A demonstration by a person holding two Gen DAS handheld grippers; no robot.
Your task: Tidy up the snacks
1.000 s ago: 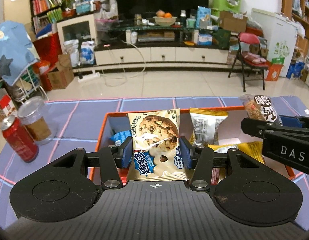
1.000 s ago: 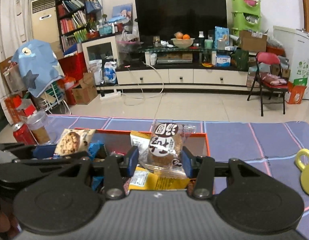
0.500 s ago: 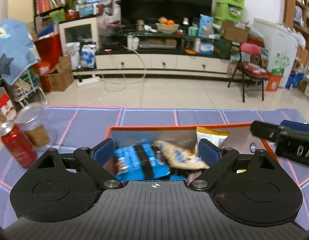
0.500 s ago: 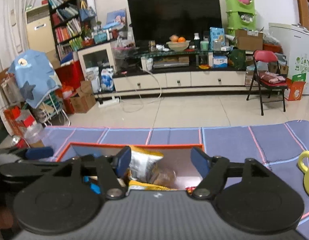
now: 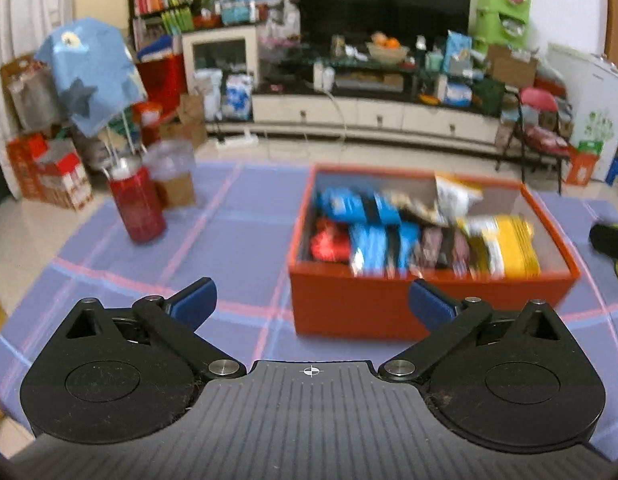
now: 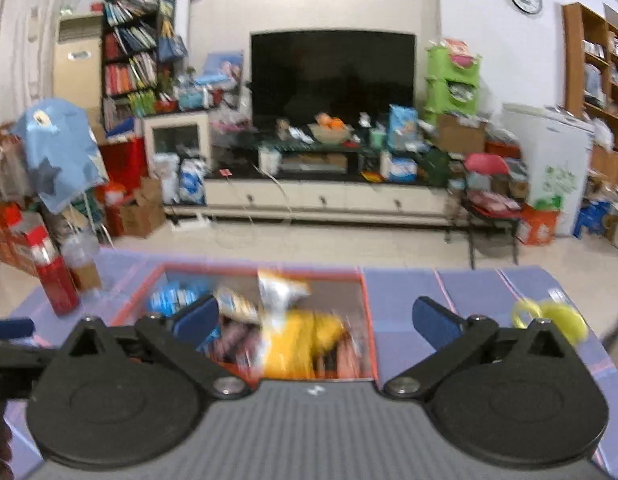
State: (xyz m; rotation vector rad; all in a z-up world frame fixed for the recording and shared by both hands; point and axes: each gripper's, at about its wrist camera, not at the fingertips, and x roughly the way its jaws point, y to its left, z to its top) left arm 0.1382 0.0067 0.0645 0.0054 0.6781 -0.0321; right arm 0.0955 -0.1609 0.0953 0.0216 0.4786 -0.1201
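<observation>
I am spreading my left gripper (image 5: 312,304) wider, nothing between its jaws, and my right gripper (image 6: 317,318) is opening empty too. The snack packets (image 5: 421,232) are lying in the orange box (image 5: 389,312) on the table (image 5: 237,216), right of the red can (image 5: 137,208). They look light, soft and crinkly, so I'd pinch a sealed edge. Blurred, most seem to be standing upright in a row running left to right.

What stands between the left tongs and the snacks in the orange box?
Only the box's near wall. The left tongs are opening, empty, over bare cloth before the orange box; its top is open, so the snacks are reachable from above.
</observation>
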